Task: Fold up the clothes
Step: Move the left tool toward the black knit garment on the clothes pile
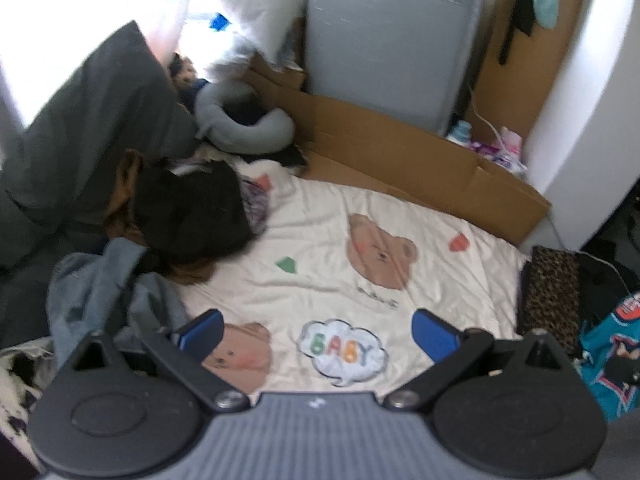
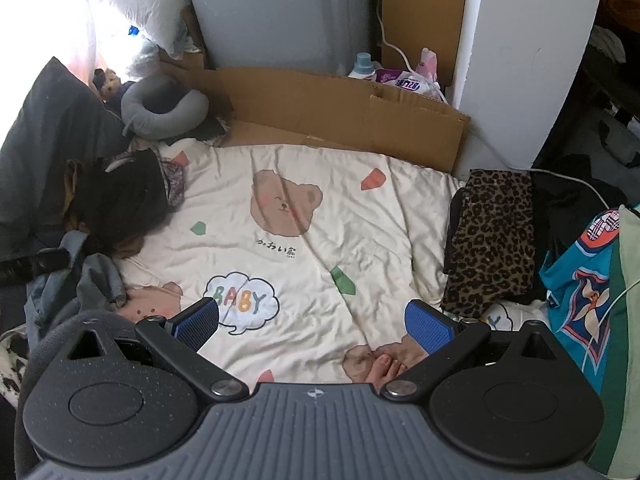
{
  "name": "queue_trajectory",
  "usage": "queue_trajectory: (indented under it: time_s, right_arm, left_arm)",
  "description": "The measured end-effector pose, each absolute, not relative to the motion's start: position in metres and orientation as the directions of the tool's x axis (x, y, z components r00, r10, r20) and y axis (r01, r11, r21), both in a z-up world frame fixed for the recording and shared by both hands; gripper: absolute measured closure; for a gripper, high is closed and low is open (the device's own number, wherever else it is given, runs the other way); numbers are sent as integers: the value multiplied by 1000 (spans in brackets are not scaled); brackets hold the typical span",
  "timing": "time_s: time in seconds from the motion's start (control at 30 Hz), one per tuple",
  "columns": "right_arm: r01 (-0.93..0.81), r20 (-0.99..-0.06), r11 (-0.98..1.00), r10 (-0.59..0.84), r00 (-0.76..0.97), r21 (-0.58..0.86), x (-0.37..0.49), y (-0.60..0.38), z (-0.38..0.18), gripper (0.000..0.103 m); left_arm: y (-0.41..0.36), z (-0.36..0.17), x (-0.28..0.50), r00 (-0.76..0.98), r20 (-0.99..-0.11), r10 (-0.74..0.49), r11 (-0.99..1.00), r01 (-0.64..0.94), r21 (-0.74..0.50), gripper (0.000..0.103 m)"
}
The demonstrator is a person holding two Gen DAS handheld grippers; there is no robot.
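Between garments: left gripper (image 1: 318,326) and right gripper (image 2: 312,320) both spread, empty above bear-print quilt (image 2: 320,216). Next, probably reaching left for blue-grey garment (image 1: 100,296).

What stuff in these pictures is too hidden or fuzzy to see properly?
- Dark clothes pile: blurred in the left wrist view, so single garments can't be told apart.
- Teal printed cloth: cut off by the right wrist view's edge.
- Leopard-print cloth: folded, so its type stays unknown.
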State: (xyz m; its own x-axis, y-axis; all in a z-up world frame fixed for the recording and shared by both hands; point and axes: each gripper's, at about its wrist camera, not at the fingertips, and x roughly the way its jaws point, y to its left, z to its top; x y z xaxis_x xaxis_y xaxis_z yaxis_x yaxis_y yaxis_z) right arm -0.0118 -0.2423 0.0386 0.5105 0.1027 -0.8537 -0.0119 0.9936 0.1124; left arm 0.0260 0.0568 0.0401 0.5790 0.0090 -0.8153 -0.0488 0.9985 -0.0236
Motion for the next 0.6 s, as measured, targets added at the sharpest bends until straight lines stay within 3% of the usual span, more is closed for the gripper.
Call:
queue_trajectory:
  time_s: [0.6]
  right_arm:
    - [-21,-837,973,207,506,228,-19,-250,42,1]
  left_arm:
    - [149,89,1,628,-768,125,982,-187,7,1]
